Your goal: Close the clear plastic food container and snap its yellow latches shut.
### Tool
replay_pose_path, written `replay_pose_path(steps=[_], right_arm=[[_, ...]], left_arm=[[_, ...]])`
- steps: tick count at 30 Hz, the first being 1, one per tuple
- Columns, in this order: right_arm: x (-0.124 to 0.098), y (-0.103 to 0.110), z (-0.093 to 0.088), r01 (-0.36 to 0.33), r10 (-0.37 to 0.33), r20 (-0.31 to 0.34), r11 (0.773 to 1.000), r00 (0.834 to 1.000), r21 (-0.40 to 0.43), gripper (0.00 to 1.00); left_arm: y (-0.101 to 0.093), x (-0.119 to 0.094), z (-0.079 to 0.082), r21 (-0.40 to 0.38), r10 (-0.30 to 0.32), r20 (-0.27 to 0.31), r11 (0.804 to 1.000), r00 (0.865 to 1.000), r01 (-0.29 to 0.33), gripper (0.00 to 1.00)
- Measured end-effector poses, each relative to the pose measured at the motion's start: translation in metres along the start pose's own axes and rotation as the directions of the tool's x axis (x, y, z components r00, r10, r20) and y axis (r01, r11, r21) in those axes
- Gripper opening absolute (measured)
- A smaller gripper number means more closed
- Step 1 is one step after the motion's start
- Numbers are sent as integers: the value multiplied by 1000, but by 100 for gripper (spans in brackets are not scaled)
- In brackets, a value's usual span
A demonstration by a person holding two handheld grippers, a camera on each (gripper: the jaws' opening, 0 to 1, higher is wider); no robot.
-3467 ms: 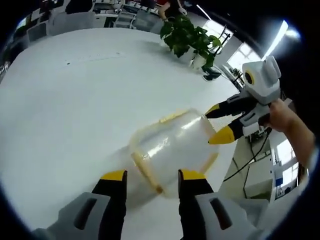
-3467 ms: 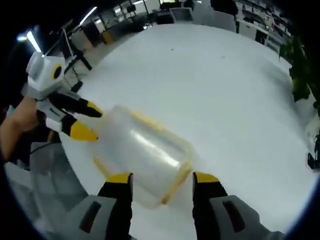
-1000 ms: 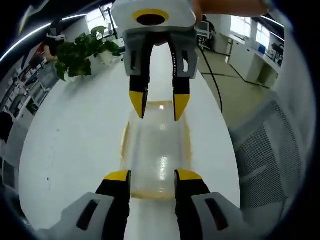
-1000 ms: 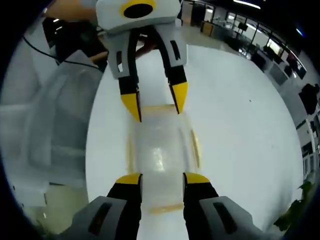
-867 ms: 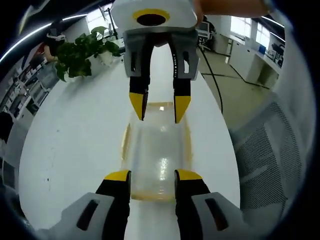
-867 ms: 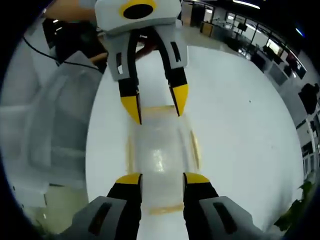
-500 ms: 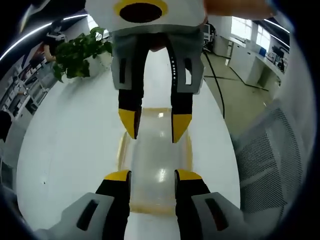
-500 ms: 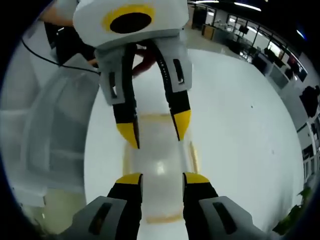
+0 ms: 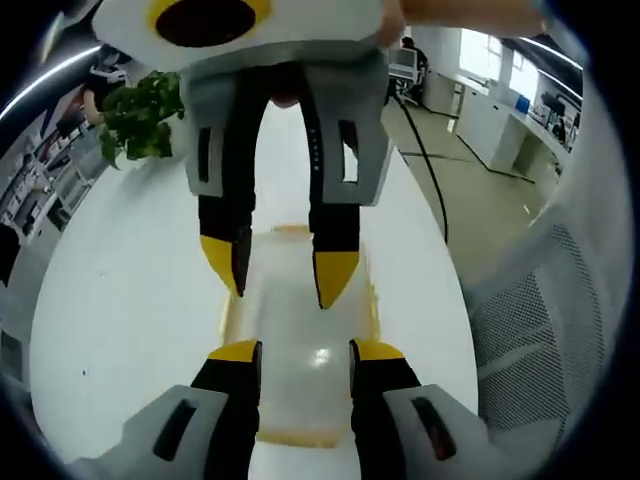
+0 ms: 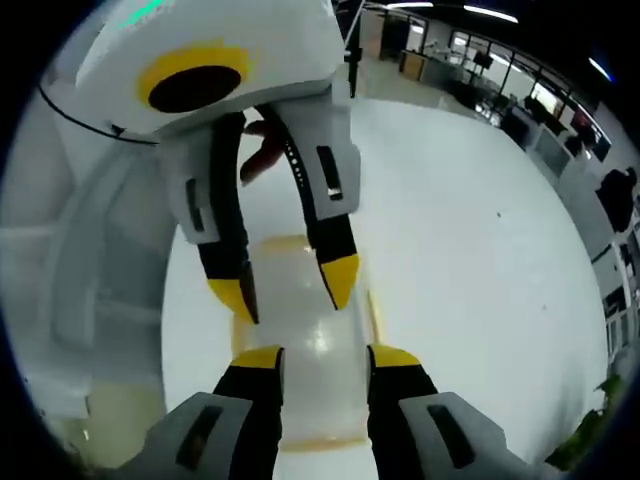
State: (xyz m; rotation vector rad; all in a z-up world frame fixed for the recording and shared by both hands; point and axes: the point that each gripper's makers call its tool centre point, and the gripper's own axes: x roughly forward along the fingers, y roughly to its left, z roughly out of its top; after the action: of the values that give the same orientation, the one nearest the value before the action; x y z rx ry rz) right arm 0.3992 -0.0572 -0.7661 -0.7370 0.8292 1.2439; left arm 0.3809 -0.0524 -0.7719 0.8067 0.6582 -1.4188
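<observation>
Clear container [image 9: 295,340] flat on white table [image 9: 120,300], lengthwise between grippers; left gripper [image 9: 303,352] and right gripper [image 10: 325,358] face tip to tip above lid, jaws spread, gripping nothing

Container [image 9: 297,330] on the table [image 9: 120,300], lengthwise between left gripper [image 9: 300,352] and right gripper [image 9: 278,278], which face each other above it; plant [image 9: 135,125] behind container.

two close, opposed views down over one shared container [image 9: 295,330]
</observation>
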Motion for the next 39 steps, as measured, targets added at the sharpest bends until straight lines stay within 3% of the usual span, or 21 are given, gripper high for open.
replay_pose_path(steps=[10,13,20,25,28,39], right_arm=[[5,-9,4,3,-3,1,1000,1000,0,31],[5,-14,5,6,-6,-3,1000,1000,-2,31],[9,-20,6,-2,2,-10,1000,1000,-4,32],[13,-21,3,-17,17,-28,1000,999,0,34],[16,-22,2,-34,34,-36,999,999,5,34],[25,-24,1,-97,98,-48,995,994,27,34]], left_arm=[[-7,1,4,-11,5,11,1000,1000,-5,36],[-12,1,3,-36,4,9,999,1000,-3,38],[-27,8,-5,-14,4,-3,1000,1000,-4,41],[-29,7,-4,-14,42,-1,999,999,-42,42],[-30,10,-6,27,78,-11,997,997,-78,43],[-26,11,-6,15,142,-20,990,990,-142,41]])
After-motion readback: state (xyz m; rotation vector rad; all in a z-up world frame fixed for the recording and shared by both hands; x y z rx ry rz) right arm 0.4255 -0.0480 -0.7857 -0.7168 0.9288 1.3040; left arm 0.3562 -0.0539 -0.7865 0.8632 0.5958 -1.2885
